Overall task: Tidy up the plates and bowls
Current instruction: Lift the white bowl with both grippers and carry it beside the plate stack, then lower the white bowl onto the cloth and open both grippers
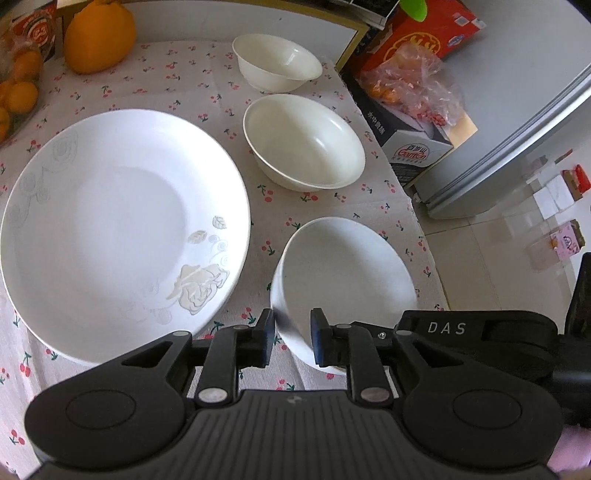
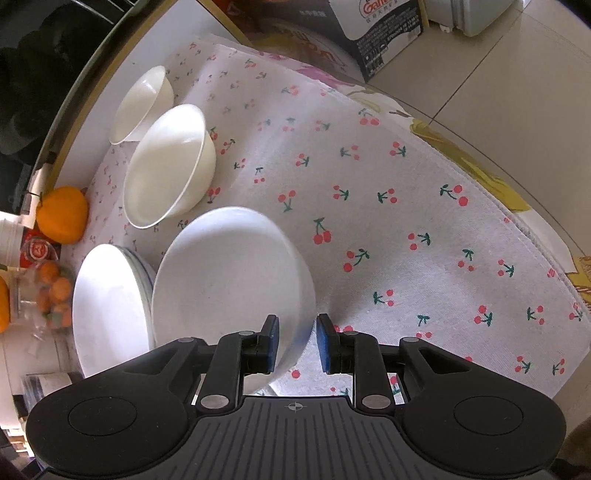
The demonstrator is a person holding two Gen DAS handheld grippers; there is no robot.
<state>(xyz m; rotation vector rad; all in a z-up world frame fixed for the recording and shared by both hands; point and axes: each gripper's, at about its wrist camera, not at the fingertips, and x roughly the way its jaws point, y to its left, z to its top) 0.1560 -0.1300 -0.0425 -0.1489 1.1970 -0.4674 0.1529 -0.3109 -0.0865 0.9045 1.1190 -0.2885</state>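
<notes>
A white bowl [image 1: 351,273] [image 2: 229,273] sits nearest on the cherry-print cloth. My left gripper [image 1: 291,339] straddles its near-left rim with both blue pads standing off the wall, so it is open. My right gripper [image 2: 297,343] straddles the bowl's right wall, one pad inside and one outside, also open with a sliver of cloth showing. Its black housing [image 1: 476,328] shows beside the bowl. Left of the bowl is a stack of white plates [image 1: 110,229] [image 2: 107,310]. Two more white bowls, one larger [image 1: 303,142] [image 2: 170,166] and one smaller [image 1: 277,61] [image 2: 142,103], stand farther back.
A big orange fruit [image 1: 98,35] and a bag of small oranges [image 1: 18,92] lie behind the plates. Cardboard boxes [image 1: 417,110] stand off the table's right edge, above tiled floor [image 1: 498,258]. Bare cloth [image 2: 406,221] spreads right of the bowls.
</notes>
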